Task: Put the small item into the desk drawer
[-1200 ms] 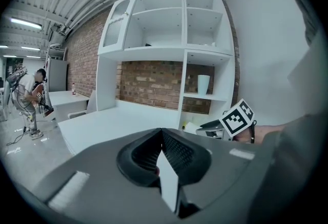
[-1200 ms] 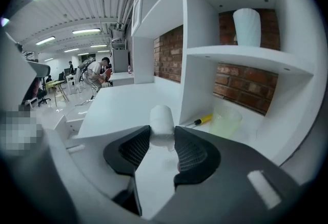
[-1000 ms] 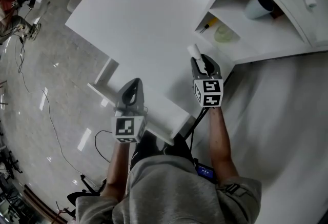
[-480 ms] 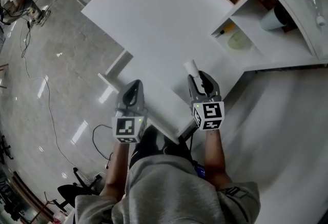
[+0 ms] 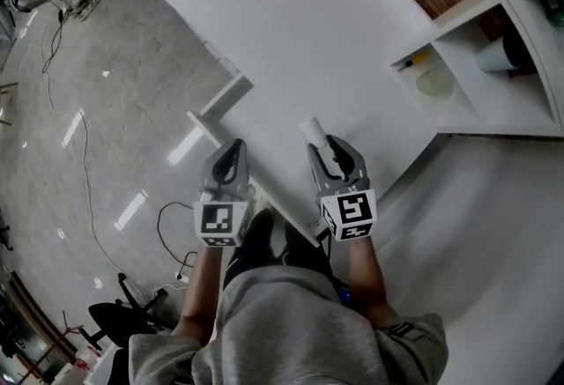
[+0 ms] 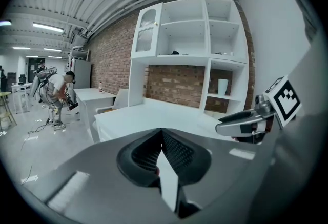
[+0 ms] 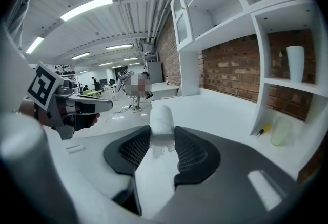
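Plainly right gripper (image 7: 161, 135) jaws clamp white cylinder (image 7: 161, 117), lower end blurred; left gripper (image 6: 161, 138) jaws together, empty.

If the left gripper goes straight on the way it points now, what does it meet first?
Probably the white desk: the left gripper, jaws shut, points at its near edge. If it clears the top, the brick wall comes next; depth is unclear.

No readable text, no legible labels
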### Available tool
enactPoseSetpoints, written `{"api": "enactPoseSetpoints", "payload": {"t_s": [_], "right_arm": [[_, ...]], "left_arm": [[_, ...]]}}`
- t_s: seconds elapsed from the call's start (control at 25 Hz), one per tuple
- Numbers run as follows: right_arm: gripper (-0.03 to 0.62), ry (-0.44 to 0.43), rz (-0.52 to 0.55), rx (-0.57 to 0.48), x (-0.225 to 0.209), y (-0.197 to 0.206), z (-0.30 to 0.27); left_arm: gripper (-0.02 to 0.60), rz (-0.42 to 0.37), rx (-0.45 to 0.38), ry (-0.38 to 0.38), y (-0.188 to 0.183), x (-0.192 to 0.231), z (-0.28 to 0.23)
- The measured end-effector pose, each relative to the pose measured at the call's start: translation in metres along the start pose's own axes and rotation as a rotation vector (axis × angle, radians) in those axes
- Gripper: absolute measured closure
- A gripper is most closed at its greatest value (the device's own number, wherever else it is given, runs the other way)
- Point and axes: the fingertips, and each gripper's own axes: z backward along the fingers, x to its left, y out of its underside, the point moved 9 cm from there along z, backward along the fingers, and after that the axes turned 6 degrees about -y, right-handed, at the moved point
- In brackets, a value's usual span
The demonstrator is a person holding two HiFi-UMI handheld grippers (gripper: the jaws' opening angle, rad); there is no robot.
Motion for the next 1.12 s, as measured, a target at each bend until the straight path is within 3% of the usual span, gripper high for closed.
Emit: {"api": "enactPoseSetpoints", "payload": {"t_s": [0.32, 0.76, 1.12], "right_arm": [[0.437, -0.086, 0.019, 0.034, 0.033, 0.004, -0.044], [0.437, -0.198, 0.055, 0.123, 0.053, 0.038, -0.124], [0.436, -0.236, 0.033, 0.229, 0.055, 0.08, -0.19]], "left_arm": [[0.571, 0.036, 0.026, -0.033, 0.017, 0.028, 0.006], [0.569, 0.089, 0.088, -0.06, 0.061, 0.058, -0.015], [0.569, 0.115, 0.148, -0.062, 0.098, 0.081, -0.039]]}}
